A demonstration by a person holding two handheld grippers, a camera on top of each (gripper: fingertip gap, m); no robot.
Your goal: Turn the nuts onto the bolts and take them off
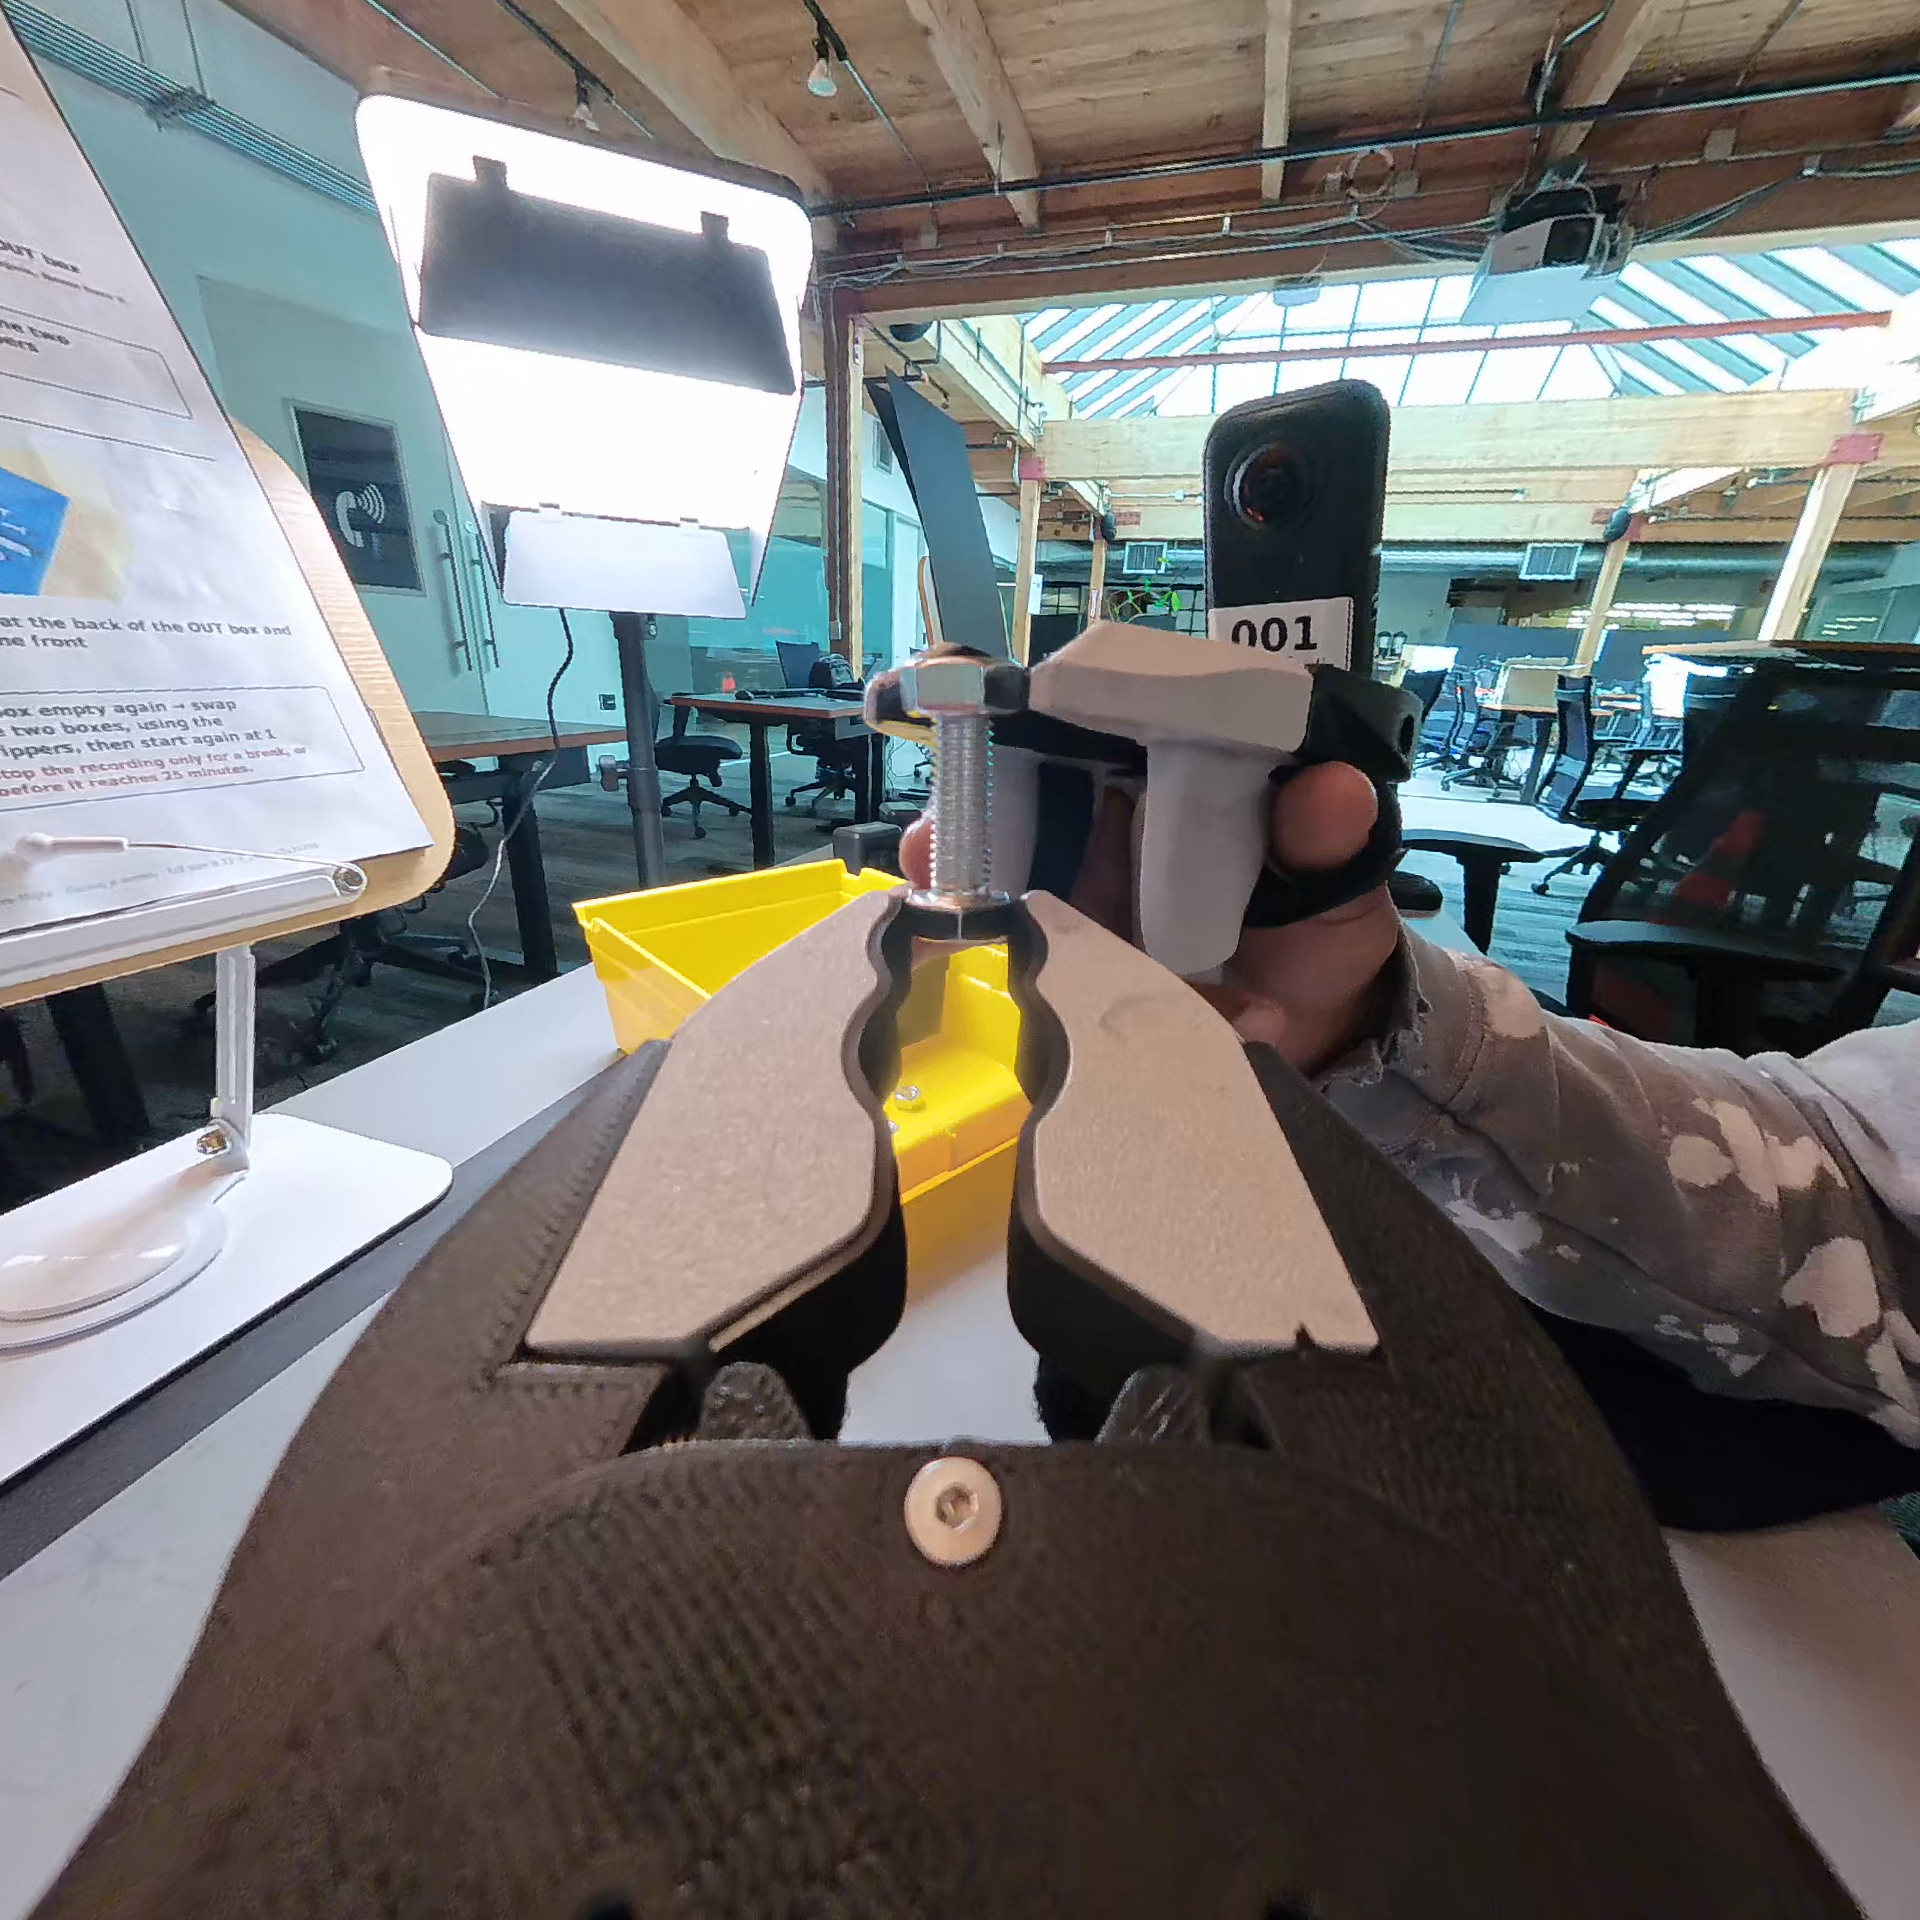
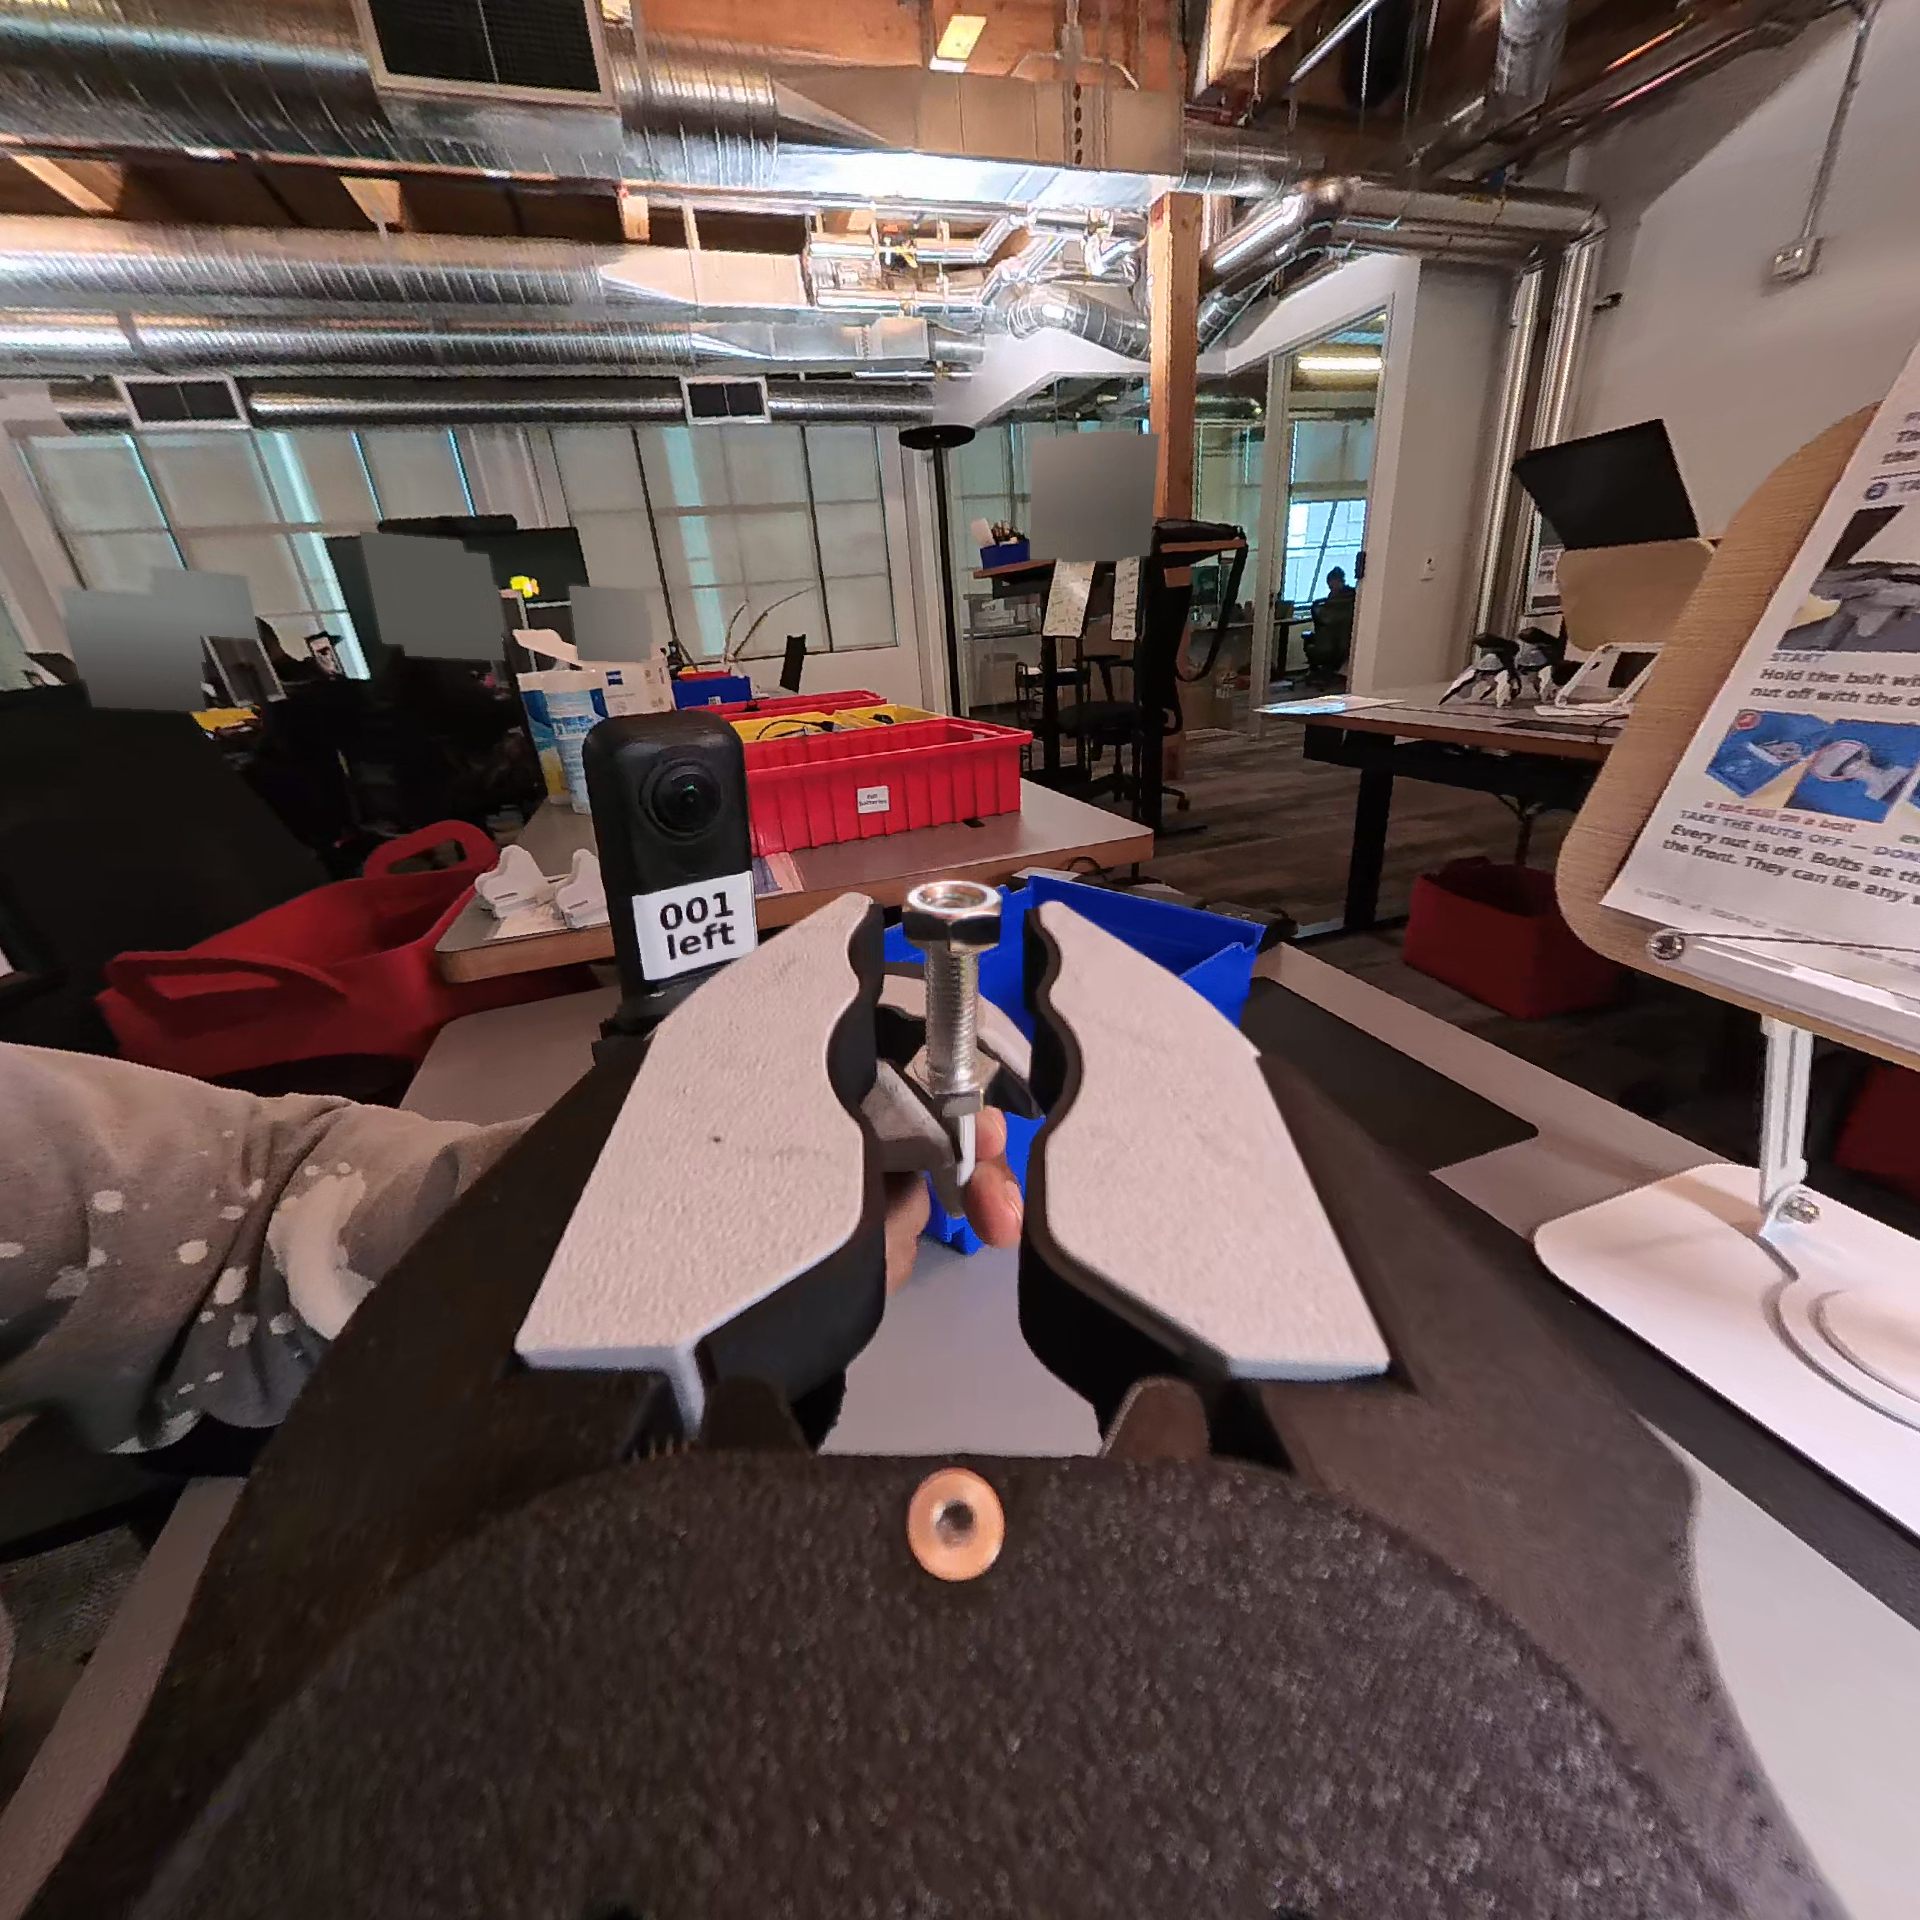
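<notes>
A silver bolt [image 1: 958,790] stands upright above the table, thread up. My left gripper [image 1: 958,914] is shut on the bolt's hex head at its fingertips. A silver nut [image 1: 940,686] sits at the top end of the thread. My right gripper [image 1: 943,694] comes in from the right, held by a hand, and is shut on the nut. In the right wrist view my right gripper [image 2: 953,920] holds the nut [image 2: 951,912] between its tips. The bolt [image 2: 951,1003] runs down to the left gripper [image 2: 951,1091] below.
A yellow bin [image 1: 707,945] with a few small nuts lies on the white table [image 1: 468,1060] behind the bolt. A blue bin [image 2: 1143,956] lies beyond the right gripper. An instruction sheet on a white stand [image 1: 156,623] is at the left; it also shows in the right wrist view [image 2: 1766,779]. The tips of both grippers are at nearly the same place.
</notes>
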